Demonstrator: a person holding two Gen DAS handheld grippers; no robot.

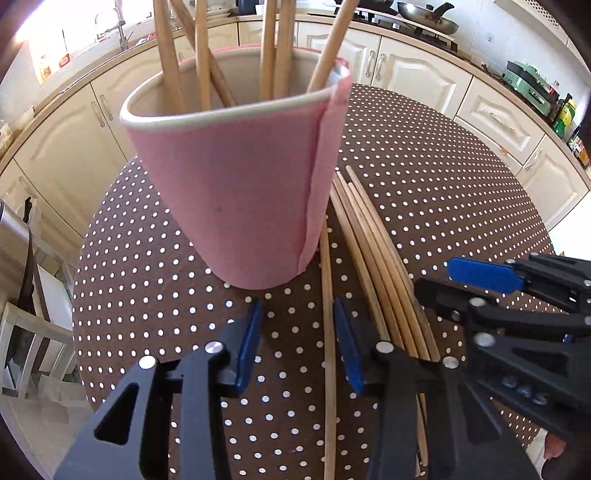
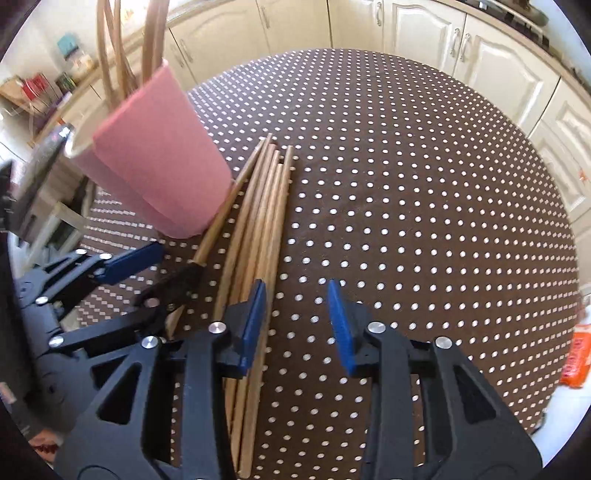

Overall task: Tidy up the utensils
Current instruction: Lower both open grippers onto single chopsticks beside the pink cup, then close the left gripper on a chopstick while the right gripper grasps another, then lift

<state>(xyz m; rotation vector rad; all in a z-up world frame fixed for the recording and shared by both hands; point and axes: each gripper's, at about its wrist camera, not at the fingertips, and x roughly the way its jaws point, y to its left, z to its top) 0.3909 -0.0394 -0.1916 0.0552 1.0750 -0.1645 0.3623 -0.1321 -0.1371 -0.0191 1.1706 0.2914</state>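
A pink cup (image 1: 236, 177) stands on the dotted brown table (image 1: 443, 192) and holds several wooden chopsticks (image 1: 273, 48). More chopsticks (image 1: 373, 251) lie in a bundle on the table right of the cup; one single chopstick (image 1: 327, 332) lies apart on the bundle's left. My left gripper (image 1: 297, 339) is open just in front of the cup, with the single chopstick between its fingers. My right gripper (image 2: 297, 317) is open and empty, its left finger (image 2: 255, 317) over the bundle (image 2: 262, 240). The cup (image 2: 159, 166) and the left gripper (image 2: 162, 266) show at the left of the right wrist view.
Cream kitchen cabinets (image 1: 406, 70) ring the table. A pan (image 1: 424, 16) sits on the hob behind. A white chair (image 1: 26, 332) stands at the table's left. An orange packet (image 2: 574, 358) lies at the table's right edge.
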